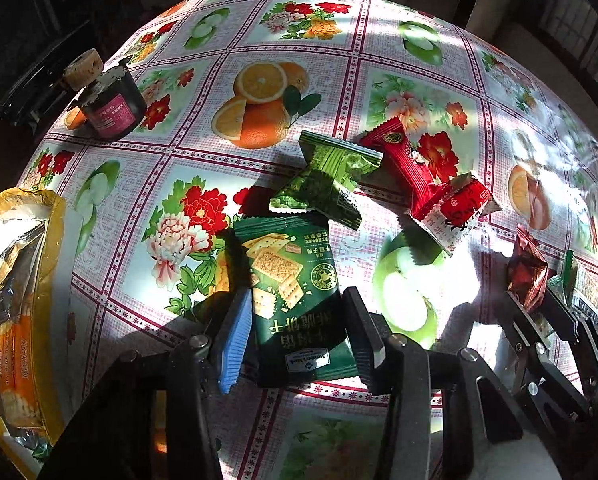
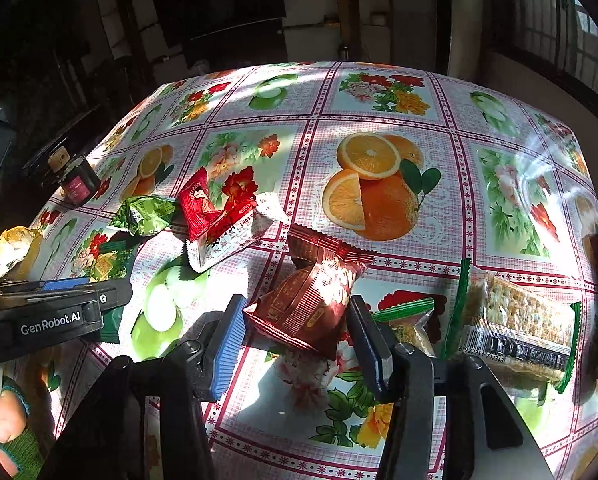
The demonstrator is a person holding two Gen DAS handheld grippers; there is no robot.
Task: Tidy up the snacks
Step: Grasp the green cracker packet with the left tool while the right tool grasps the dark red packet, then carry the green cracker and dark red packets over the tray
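Home dining room: floral oilcloth table (image 2: 379, 92), window (image 2: 571, 20), dark cabinet (image 2: 223, 12).

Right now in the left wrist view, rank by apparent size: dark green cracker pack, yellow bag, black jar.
1. yellow bag, though it sits at the frame edge, near the camera and stretched by the fisheye.
2. cracker pack, also close.
3. black jar, farthest away, so real size is unsure.

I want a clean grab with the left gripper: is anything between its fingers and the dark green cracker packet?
Nothing visible: the dark green cracker packet already lies between the open left gripper fingers.
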